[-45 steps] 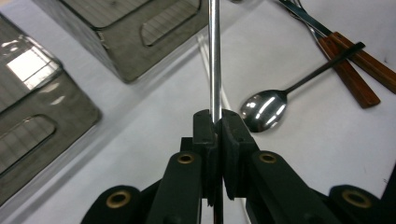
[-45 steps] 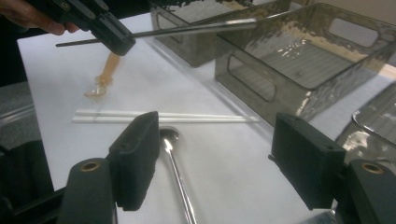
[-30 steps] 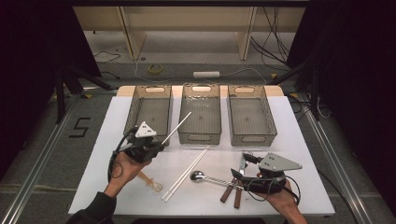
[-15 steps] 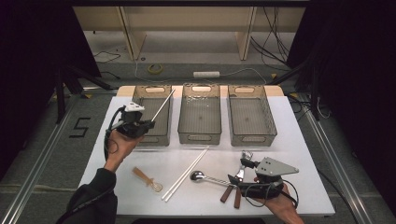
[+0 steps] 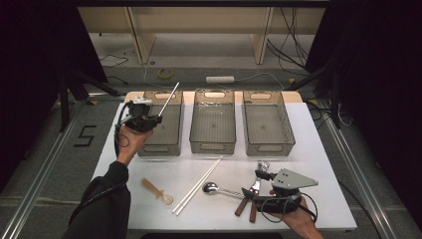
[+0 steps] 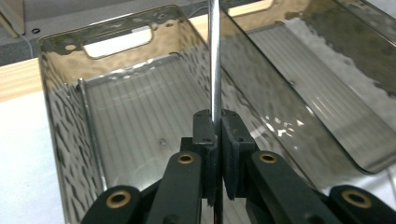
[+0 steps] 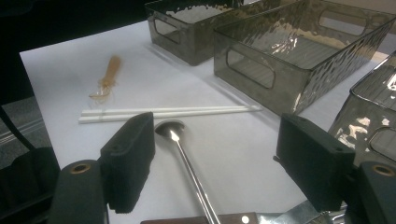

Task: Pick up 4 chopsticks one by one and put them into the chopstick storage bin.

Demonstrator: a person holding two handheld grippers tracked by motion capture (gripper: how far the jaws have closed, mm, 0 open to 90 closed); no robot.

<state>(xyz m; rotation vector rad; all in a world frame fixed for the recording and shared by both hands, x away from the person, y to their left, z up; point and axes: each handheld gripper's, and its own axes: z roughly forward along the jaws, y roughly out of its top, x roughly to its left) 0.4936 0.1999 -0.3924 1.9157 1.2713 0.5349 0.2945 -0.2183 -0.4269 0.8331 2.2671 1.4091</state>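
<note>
One white chopstick is being pinched in my left tongs above the left bin; all three bins are sitting bare. My right tongs are gaping over the metal spoon. Remaining on the surface: chopstick pair, wooden spoon.

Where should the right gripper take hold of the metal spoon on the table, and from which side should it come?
Probably by the thin straight handle of the metal spoon, coming from above with one jaw on each side. It lies flat, bowl away from the right gripper, whose jaws are open. Nearer the bowl is safer: brown-handled cutlery crowds the handle's end.
</note>
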